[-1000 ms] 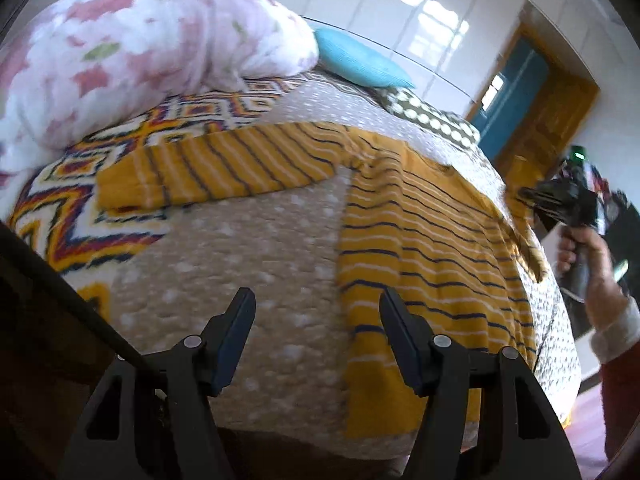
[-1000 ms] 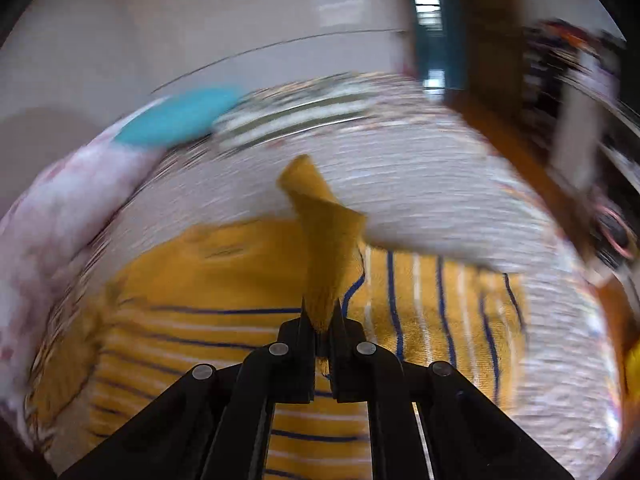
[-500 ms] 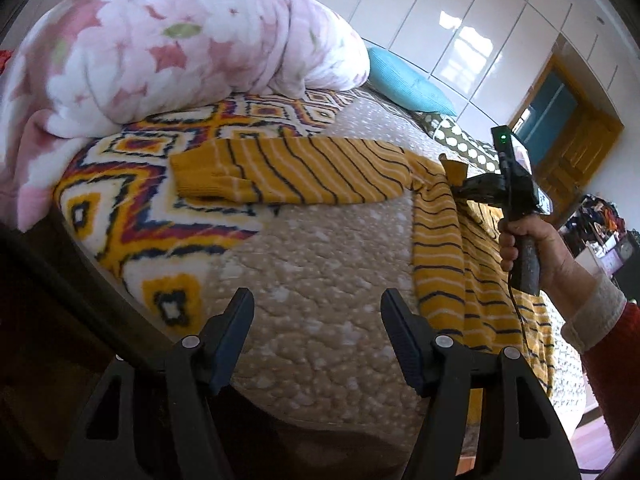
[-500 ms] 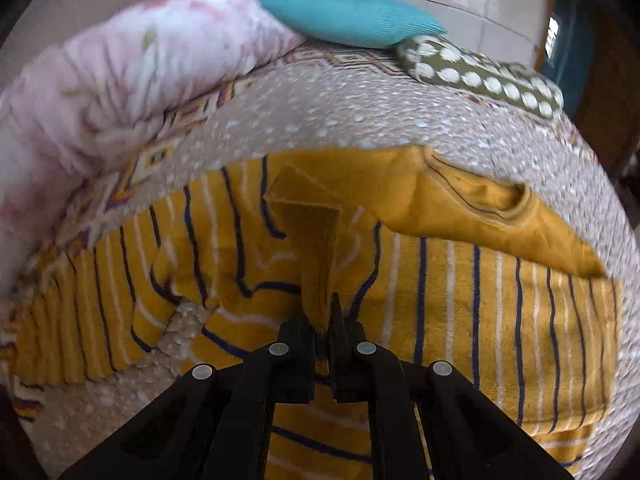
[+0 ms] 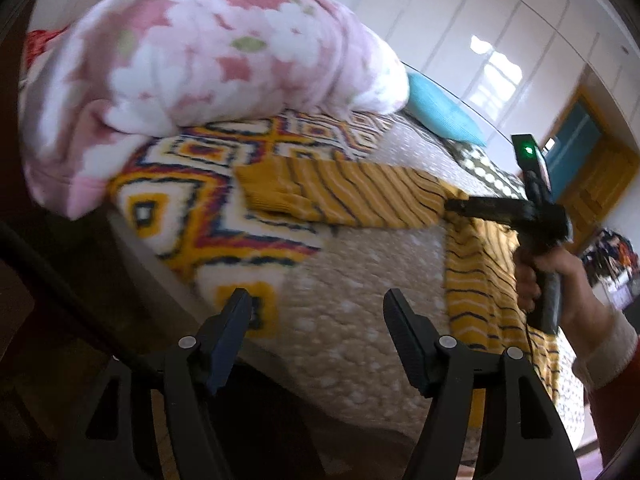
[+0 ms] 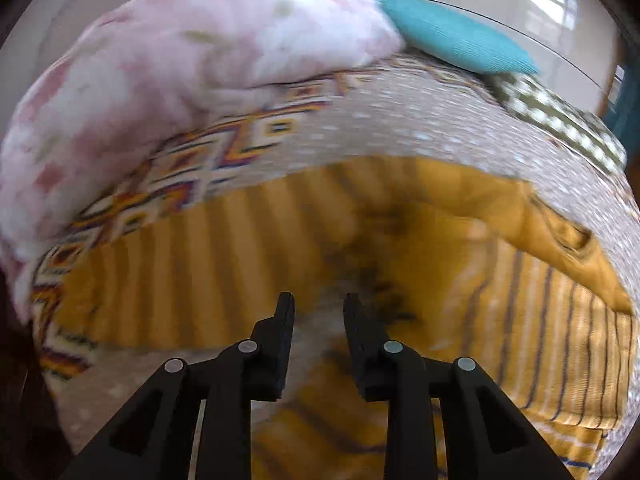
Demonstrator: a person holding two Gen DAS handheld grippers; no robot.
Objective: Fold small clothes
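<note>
Left wrist view: the left gripper (image 5: 318,308) hovers with jaws apart and opening, nothing between them, above the dotted bedspread (image 5: 360,276); the striped yellow top (image 5: 472,276) lies flat (one sleeve outstretched).

Right wrist view: the right gripper (image 6: 319,306), jaws opening and empty, hangs over the top (image 6: 540,320).

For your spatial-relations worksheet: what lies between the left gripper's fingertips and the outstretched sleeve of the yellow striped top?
In the left wrist view, only bedding: dotted beige quilt and patterned blanket separate the left gripper from the sleeve.
</note>
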